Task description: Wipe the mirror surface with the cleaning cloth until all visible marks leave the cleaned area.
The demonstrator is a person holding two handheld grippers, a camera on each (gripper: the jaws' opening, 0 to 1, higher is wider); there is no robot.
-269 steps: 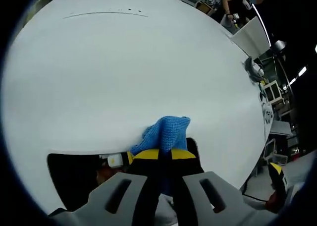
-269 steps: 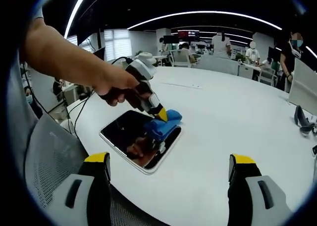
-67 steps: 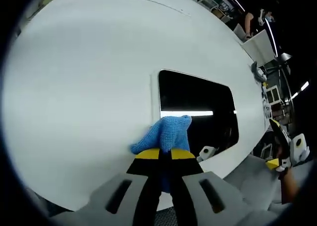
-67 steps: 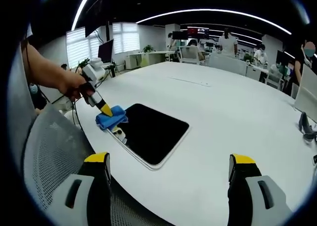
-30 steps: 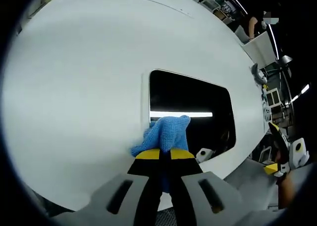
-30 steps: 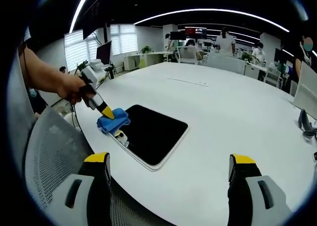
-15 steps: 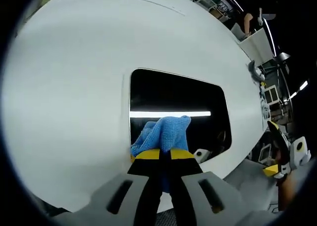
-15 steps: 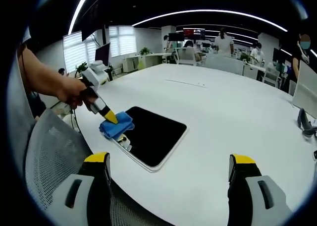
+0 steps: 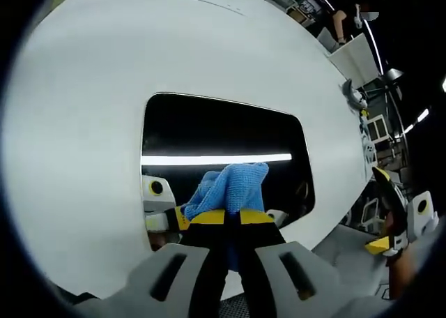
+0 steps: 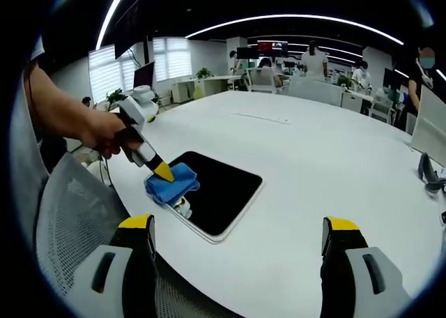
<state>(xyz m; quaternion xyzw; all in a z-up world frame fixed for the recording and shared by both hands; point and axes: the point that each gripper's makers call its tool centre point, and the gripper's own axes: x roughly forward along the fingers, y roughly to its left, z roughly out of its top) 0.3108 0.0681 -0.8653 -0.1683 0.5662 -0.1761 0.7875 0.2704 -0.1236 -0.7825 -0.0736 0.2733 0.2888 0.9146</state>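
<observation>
The left tongs [image 9: 233,217] are clenched on the blue cleaning cloth [image 9: 230,187], which sticks out past their yellow tips so that only soft fabric, not the hard tips, meets the glass. In the right gripper view the same tongs [image 10: 164,171] lean down at a slant from the person's hand [image 10: 104,133], pressing the cloth [image 10: 171,184] on the mirror [image 10: 219,190]. This slant seems chosen to give pressure while sliding.

The mirror [image 9: 216,133] lies flat on the white worktop [image 9: 90,67], near the edge closest to the person, and the cloth sits at its near corner. The dark glass reflects a ceiling light strip and the tongs themselves. I cannot tell if any marks remain.

The right tongs [image 10: 237,262] are released, their jaws wide apart and holding nothing. They hang above the worktop's near edge [image 10: 293,213], well apart from the mirror, probably to keep the whole workspace visible.
</observation>
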